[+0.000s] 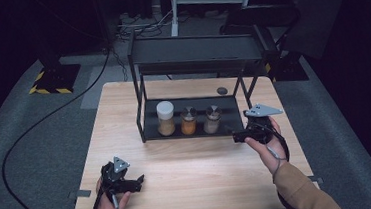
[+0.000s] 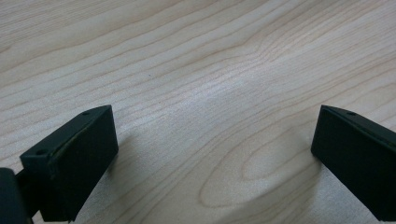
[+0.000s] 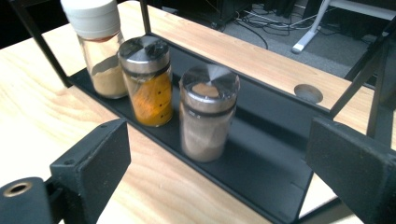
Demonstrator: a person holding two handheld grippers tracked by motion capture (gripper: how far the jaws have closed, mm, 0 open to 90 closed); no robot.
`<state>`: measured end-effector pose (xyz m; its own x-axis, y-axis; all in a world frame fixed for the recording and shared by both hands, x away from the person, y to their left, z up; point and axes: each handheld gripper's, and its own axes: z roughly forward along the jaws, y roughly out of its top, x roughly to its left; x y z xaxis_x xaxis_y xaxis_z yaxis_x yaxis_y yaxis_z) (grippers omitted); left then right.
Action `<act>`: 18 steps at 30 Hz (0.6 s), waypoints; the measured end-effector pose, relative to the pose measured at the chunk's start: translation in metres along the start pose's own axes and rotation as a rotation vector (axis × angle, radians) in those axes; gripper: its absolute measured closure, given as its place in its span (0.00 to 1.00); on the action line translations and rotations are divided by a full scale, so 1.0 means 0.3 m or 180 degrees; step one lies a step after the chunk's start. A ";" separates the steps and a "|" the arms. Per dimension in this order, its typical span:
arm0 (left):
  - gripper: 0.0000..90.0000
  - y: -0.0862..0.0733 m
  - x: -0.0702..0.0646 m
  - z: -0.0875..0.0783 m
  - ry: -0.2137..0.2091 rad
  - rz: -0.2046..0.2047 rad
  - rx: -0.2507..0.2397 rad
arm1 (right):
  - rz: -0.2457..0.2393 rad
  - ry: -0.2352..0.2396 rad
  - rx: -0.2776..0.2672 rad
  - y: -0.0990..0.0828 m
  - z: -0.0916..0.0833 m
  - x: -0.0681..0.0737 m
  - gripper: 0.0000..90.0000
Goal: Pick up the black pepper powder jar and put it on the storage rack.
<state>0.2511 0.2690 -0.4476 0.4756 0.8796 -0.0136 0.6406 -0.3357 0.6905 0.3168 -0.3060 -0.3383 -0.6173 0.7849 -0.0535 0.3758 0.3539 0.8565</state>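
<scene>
From the high view, the right gripper [image 1: 239, 137] hangs just off the right end of the black metal two-tier rack [image 1: 197, 53], its fingers released with nothing between them, pointing left toward the lower shelf. On that shelf, just past the fingertips, stand three jars in a row: nearest, the brown-spice glass jar with a steel lid [image 1: 212, 120]; next, the orange-spice glass jar with a steel lid [image 1: 188, 121]; farthest, the taller tan-spice glass jar with a white cap [image 1: 165, 118]. The left gripper [image 1: 137, 180] rests low on the pale wooden table [image 1: 199, 178], well apart from the rack. In the left gripper view its fingers [image 2: 74, 163] stand wide apart, released, with bare wood grain between and ahead of them. In the right gripper view the fingers [image 3: 93, 163] are spread wide; the brown-spice jar [image 3: 208, 119] stands ahead between them, untouched, the orange one [image 3: 147, 86] beyond it to the left, the white-capped one [image 3: 98, 46] farthest.
</scene>
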 end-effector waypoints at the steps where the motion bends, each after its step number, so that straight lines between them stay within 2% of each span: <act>1: 0.01 0.000 0.000 0.000 0.0000 0.0000 0.0000 | 0.0000 0.0000 0.0000 0.000 0.000 0.000 0.08; 9: 0.01 0.000 0.000 0.000 0.0001 -0.0001 0.0002 | 0.0025 0.0022 0.0012 -0.050 -0.054 -0.005 0.08; 18: 0.01 0.000 0.000 0.000 0.0000 0.0000 0.0000 | 0.0069 0.0109 0.0053 -0.120 -0.063 -0.004 0.07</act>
<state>0.2511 0.2690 -0.4476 0.4755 0.8796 -0.0136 0.6407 -0.3357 0.6905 0.2910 -0.3292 -0.3594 -0.6321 0.7747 -0.0172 0.4005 0.3457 0.8486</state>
